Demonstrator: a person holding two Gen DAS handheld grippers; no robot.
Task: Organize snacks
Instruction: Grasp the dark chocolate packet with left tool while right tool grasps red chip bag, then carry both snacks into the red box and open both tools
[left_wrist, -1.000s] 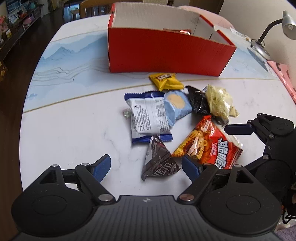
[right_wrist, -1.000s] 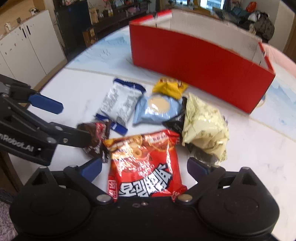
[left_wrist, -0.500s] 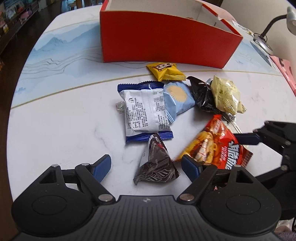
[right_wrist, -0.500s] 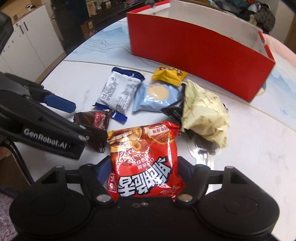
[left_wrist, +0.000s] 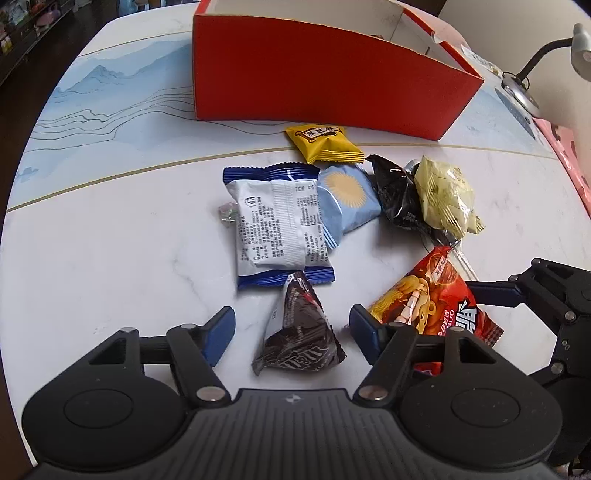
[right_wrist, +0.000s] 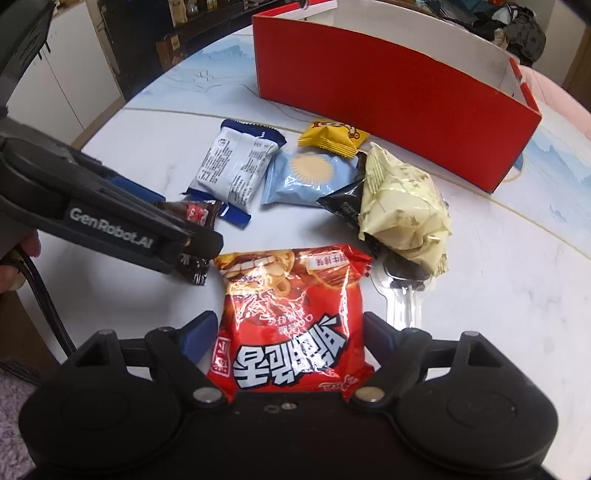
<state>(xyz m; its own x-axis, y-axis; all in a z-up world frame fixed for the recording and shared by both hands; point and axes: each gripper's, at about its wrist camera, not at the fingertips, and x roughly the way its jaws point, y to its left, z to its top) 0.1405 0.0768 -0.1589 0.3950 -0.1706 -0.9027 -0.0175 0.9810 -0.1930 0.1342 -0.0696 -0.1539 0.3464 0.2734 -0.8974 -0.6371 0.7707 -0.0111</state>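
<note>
Several snack packets lie on the white marble table in front of a red box (left_wrist: 325, 77) (right_wrist: 388, 96). My left gripper (left_wrist: 291, 325) is open, its fingers either side of a dark brown chocolate packet (left_wrist: 299, 332) (right_wrist: 195, 218) without touching it. My right gripper (right_wrist: 284, 332) has closed on the lower end of a red snack bag (right_wrist: 291, 317) (left_wrist: 432, 295), its pads pressing both sides. Behind lie a white-and-blue packet (left_wrist: 277, 225), a light blue packet (left_wrist: 347, 195), a yellow packet (left_wrist: 325, 142), a black packet (left_wrist: 399, 195) and a pale yellow-green packet (left_wrist: 447, 195).
A small clear-wrapped candy (left_wrist: 227, 212) lies left of the white-and-blue packet. A desk lamp (left_wrist: 532, 74) stands at the far right. A clear plastic spoon (right_wrist: 402, 295) lies beside the red bag. The left gripper's body (right_wrist: 92, 218) reaches in from the left in the right wrist view.
My right gripper has moved forward over the red bag and closed on it. My left gripper has moved forward to straddle the chocolate packet.
</note>
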